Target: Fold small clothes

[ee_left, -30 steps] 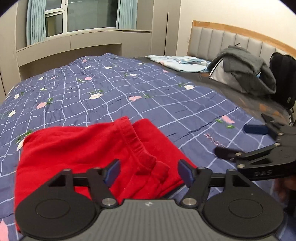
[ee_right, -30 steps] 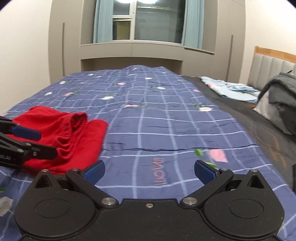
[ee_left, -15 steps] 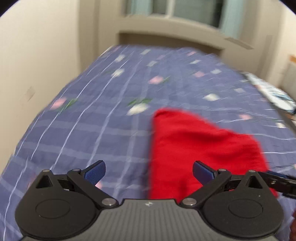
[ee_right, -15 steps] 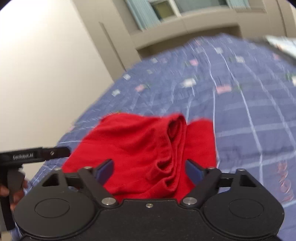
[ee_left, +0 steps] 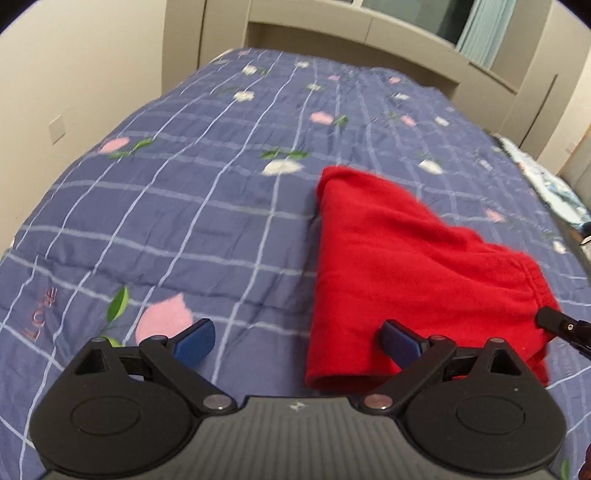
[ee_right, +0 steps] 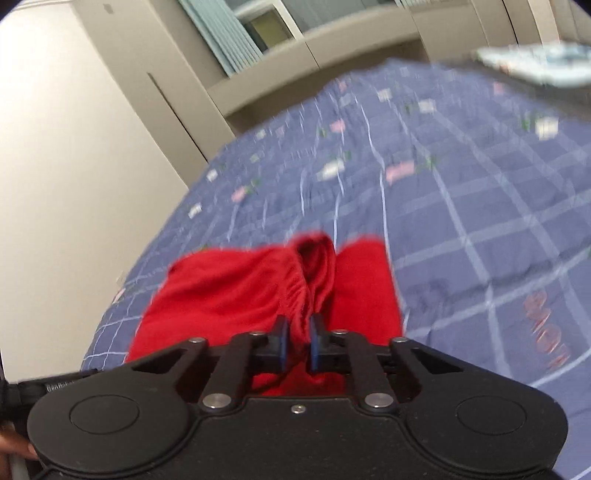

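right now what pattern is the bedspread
Blue-purple bedspread with a white grid and pink flowers; clearest in left wrist view.

blue checked floral quilt (ee_left: 229,206) on bed | beige cabinets (ee_left: 369,26) | window curtain (ee_right: 221,33)

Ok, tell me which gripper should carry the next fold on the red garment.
Right, probably. The right gripper has just closed on the red garment's bunched waistband, while the left gripper hangs open beside its other edge, holding nothing.

Right claw (ee_right: 296,341) just closed, now pinching red shorts (ee_right: 236,291) waistband; left claw (ee_left: 297,341) widened
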Motion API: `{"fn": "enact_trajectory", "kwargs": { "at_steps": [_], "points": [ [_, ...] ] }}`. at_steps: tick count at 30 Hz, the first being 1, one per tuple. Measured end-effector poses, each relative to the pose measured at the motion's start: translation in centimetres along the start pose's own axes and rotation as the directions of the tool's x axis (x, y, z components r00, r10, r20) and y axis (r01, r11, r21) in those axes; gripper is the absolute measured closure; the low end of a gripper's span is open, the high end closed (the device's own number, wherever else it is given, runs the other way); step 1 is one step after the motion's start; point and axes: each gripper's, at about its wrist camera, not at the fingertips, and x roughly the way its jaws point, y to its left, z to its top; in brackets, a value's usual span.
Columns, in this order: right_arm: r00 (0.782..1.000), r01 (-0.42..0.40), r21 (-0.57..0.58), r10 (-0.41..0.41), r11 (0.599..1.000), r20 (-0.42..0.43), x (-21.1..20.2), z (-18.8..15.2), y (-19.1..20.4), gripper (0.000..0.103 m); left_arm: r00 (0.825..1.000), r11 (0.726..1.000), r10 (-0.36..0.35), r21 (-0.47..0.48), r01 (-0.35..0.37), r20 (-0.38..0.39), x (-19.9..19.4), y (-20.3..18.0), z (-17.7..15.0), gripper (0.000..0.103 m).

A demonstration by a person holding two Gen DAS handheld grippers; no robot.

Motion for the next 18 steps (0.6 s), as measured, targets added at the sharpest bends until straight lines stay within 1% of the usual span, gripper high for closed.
{"fn": "enact_trajectory", "kwargs": {
  "at_steps": [2,4,7,9,11,12,13,15,18],
  "points": [
    [1.000,0.013,-0.040,-0.012,0.999,0.021,-1.0,0.3,0.0,0.094,1.000,1.000,-0.007,0.016,0.007,0.014,-0.2,-0.7,0.2,0.004],
    [0.999,0.042,-0.053,-0.041,0.998,0.020,-1.3,0.0,-0.6,0.094,1.000,1.000,-0.012,0.023,0.012,0.001,0.3,-1.0,0.1,0.004],
    [0.996,0.074,-0.040,-0.076,0.996,-0.039,-0.3,-1.9,-1.5,0.093,0.998,1.000,-0.013,0.007,0.014,-0.053,2.1,-0.8,-0.5,0.004],
    [0.994,0.075,-0.033,-0.078,0.997,-0.077,0.6,-3.0,-1.9,0.089,0.996,1.000,0.008,0.011,-0.007,-0.083,2.9,-0.6,-0.9,0.004],
    [0.997,0.055,-0.036,-0.057,0.998,-0.051,0.3,-3.1,-1.8,0.083,0.997,1.000,0.000,0.009,0.001,-0.075,2.8,-0.2,-1.1,0.004],
    [0.998,0.038,-0.030,-0.039,0.999,-0.044,0.2,-2.8,-1.9,0.075,0.997,1.000,0.003,0.005,-0.003,-0.071,2.7,0.0,-1.0,0.003],
    [0.999,0.016,-0.019,-0.017,1.000,-0.036,0.2,-2.5,-2.1,0.058,0.998,1.000,0.010,0.002,-0.009,-0.069,2.7,0.2,-0.9,0.003],
    [0.999,-0.029,-0.003,0.029,1.000,-0.017,0.6,-1.2,-2.5,0.042,0.997,1.000,0.013,-0.008,-0.014,-0.070,2.8,0.6,-0.7,0.002],
    [0.998,-0.058,0.003,0.058,0.998,0.000,2.0,1.0,-2.7,0.042,0.998,1.000,0.012,-0.013,-0.013,-0.070,2.7,0.8,-0.7,0.002]
  ]
}}
